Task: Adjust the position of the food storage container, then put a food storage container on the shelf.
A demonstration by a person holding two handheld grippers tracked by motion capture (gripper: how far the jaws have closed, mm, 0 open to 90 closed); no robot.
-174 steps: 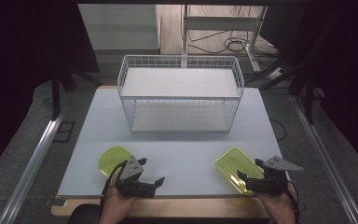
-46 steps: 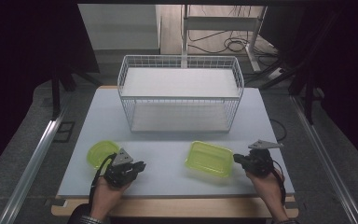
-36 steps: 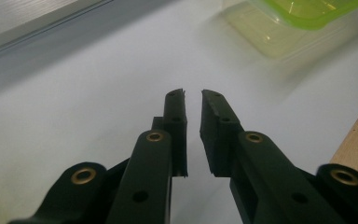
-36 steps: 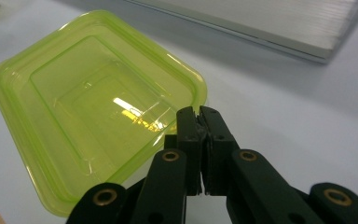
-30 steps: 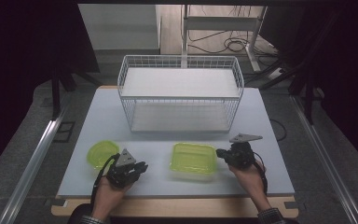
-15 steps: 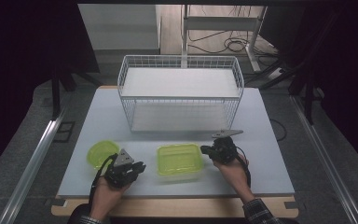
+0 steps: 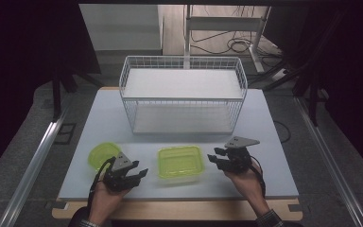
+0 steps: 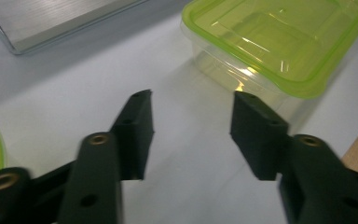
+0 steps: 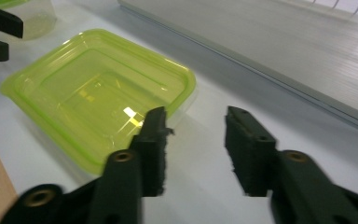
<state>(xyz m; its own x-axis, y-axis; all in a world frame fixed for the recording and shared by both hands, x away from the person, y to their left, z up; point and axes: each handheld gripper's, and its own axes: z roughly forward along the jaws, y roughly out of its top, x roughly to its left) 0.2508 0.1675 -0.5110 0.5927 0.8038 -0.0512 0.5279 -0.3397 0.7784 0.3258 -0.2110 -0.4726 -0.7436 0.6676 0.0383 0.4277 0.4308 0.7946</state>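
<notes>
A rectangular clear container with a lime-green lid (image 7: 180, 161) sits near the table's front edge, between my two grippers. My left gripper (image 7: 141, 174) lies just left of it and points at it. Its jaws have just been opening and stand open with nothing between them (image 8: 192, 95); the container (image 8: 279, 42) is beyond the tips. My right gripper (image 7: 211, 157) is just right of the container and apart from it. Its jaws have also just been opening and hold nothing (image 9: 195, 112); the container (image 9: 98, 88) lies to their left. A round lime-green container (image 7: 104, 155) stands behind the left hand.
A white wire basket (image 7: 183, 94) stands at the middle back of the white table (image 7: 274, 142). The table's wooden front edge (image 7: 179, 208) runs under the person's wrists. Chair legs and cables lie on the floor beyond.
The rectangular container was slid left to the middle by the right gripper, which has let go and drawn back to the right. Both grippers' jaws have opened; the left hand has stayed put.
</notes>
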